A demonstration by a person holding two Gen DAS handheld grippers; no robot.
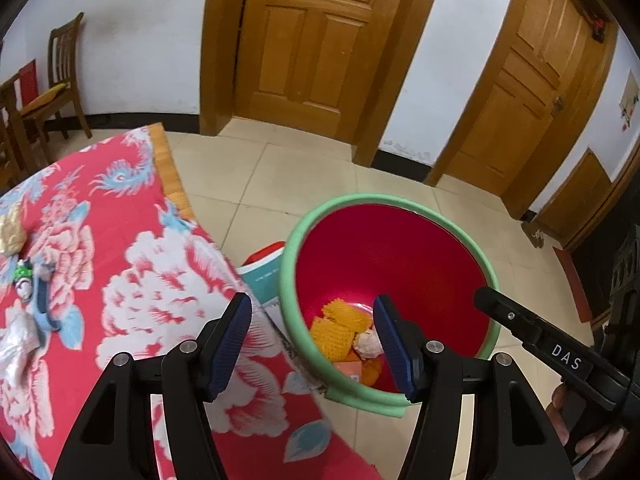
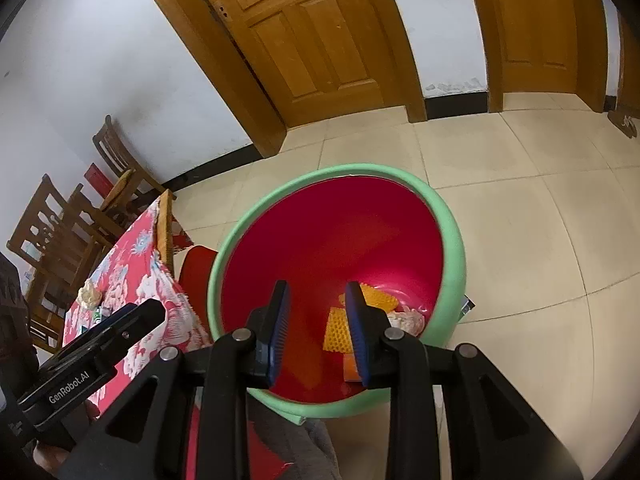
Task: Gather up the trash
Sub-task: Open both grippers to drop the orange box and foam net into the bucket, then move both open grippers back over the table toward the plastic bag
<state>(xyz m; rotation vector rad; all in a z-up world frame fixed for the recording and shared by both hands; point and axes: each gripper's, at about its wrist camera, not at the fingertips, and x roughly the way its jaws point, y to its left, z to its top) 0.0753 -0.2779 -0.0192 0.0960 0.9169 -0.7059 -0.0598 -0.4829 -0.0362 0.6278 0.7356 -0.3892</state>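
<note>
A bin with a red inside and a green rim (image 1: 360, 200) stands on the floor beside the table. At its bottom lie orange foam netting (image 1: 340, 324) and a white crumpled wad (image 1: 366, 344). My left gripper (image 1: 310, 308) is open and holds nothing; it hangs over the table's edge and the bin's near rim. Over the bin's mouth (image 2: 360, 170), my right gripper (image 2: 317, 292) is open and empty, with the netting (image 2: 338, 330) and the wad (image 2: 408, 318) below it. On the flowered tablecloth (image 1: 160, 280) lie a gold wrapper (image 1: 12, 232), a silvery wrapper (image 1: 16, 340) and a small green-white item (image 1: 22, 276).
A red-topped object with a teal and white box (image 1: 264, 268) sits between table and bin. Wooden chairs (image 2: 60, 232) stand behind the table by the wall. Two wooden doors (image 1: 312, 40) face a tiled floor (image 2: 520, 200). A blue item (image 1: 42, 300) lies on the cloth.
</note>
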